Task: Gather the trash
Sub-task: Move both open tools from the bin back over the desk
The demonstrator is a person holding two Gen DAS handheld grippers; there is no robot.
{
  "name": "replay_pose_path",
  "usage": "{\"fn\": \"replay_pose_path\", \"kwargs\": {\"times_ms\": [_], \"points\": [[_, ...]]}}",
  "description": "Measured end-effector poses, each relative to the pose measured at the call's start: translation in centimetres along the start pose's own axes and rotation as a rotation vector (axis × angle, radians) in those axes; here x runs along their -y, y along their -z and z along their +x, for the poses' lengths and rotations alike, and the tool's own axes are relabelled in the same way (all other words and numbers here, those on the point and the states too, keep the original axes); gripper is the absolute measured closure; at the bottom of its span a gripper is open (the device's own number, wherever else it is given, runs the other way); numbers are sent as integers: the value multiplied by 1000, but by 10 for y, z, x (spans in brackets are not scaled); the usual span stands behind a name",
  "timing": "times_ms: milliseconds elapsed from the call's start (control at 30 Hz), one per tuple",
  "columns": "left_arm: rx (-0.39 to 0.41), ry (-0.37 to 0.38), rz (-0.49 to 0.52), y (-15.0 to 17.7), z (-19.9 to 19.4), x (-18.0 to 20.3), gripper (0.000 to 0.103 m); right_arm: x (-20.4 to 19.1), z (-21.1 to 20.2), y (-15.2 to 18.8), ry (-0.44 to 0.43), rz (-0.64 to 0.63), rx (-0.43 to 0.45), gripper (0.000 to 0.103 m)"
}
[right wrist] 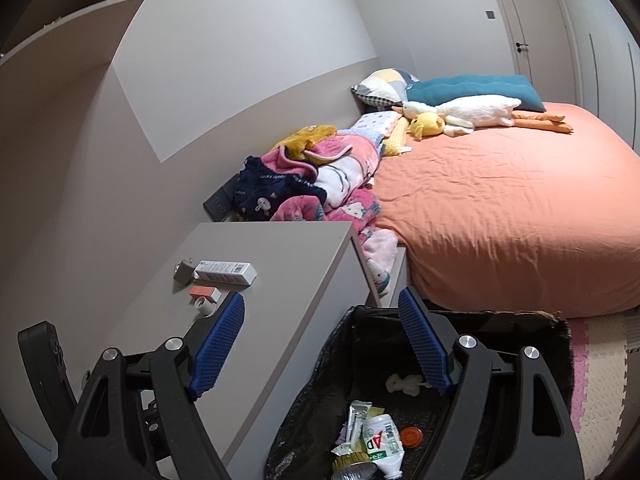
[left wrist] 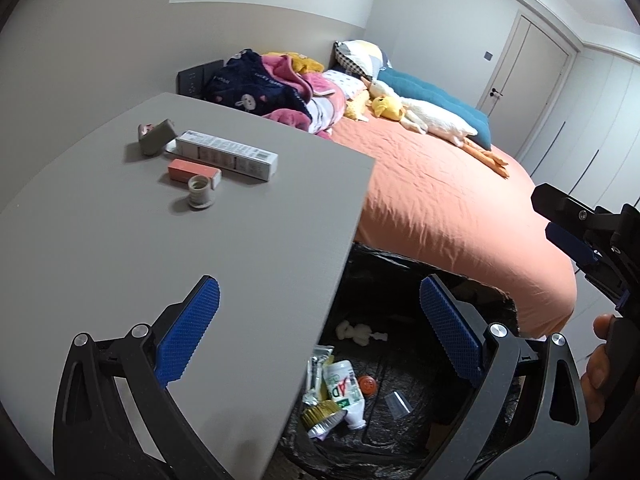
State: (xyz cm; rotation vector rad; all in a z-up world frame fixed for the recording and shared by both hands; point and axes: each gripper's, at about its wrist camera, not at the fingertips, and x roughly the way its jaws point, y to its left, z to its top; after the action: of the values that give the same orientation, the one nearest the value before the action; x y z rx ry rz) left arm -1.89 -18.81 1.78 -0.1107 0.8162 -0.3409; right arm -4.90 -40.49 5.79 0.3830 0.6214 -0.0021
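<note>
Left wrist view: my left gripper stands apart and empty; the white carton lies on the bench ahead, up-left. Right wrist view: my right gripper is spread, empty; the trash bin sits below it.

Bedroom interior. A bed with an orange sheet stood against a two-tone wall; a grey nightstand adjoined its near side, a closed door lay beyond, foam floor mats at its foot.
</note>
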Motion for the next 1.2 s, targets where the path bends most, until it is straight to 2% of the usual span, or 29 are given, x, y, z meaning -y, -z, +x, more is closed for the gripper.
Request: {"fn": "replay_pose_path", "kwargs": {"times_ms": [633,700,867,1033,1200], "points": [[-3,-100,-47,-26,35,-58,6,-49,82,-8,-35,-112,-107,23],[-15,-106,-57,-29,42,-65,9,-54,90,-8,-38,-132,-114,23],[-39,-110,-86,-38,60,-80,30,-68,115,-9,-51,-182,-147,25],[-59,-126,-75,-46,80,-89,40,-78,146,-12,-65,-200,-198,36],[-77,-135,-68,-52,99,-96,46,-86,173,-14,-57,-223,-230,38]]}}
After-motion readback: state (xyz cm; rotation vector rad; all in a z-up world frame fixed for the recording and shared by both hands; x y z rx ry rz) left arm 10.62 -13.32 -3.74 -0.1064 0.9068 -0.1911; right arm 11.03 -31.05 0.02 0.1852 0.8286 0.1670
